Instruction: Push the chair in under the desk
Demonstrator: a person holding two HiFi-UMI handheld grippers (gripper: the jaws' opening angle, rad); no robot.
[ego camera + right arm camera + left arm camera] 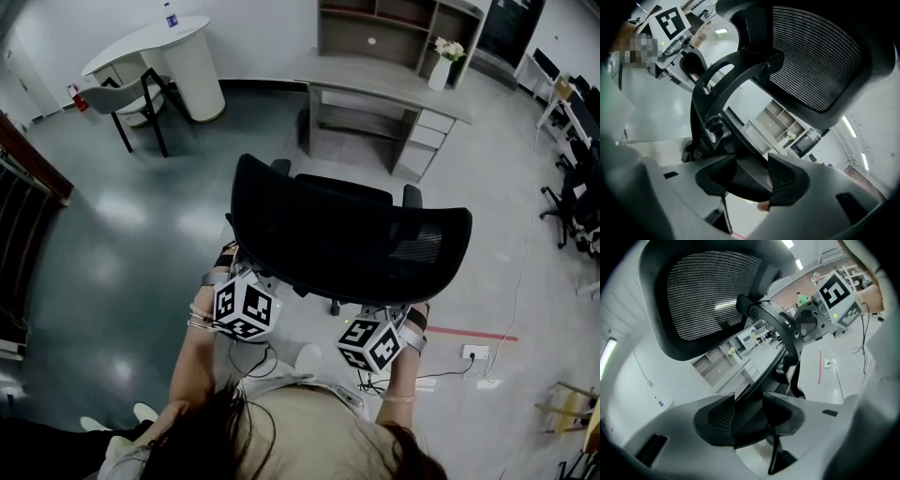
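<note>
behind the chair (347,239), left gripper (749,413) and right gripper (751,180) each clamp its back frame. chair stands on open floor (141,216), well apart from the desk (394,84); push-in judged not yet done, whole travel outstanding.

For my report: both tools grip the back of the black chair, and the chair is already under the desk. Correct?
The chair is not under the desk: the head view shows it standing apart from the desk. The left tool and right tool do grip its back.
</note>
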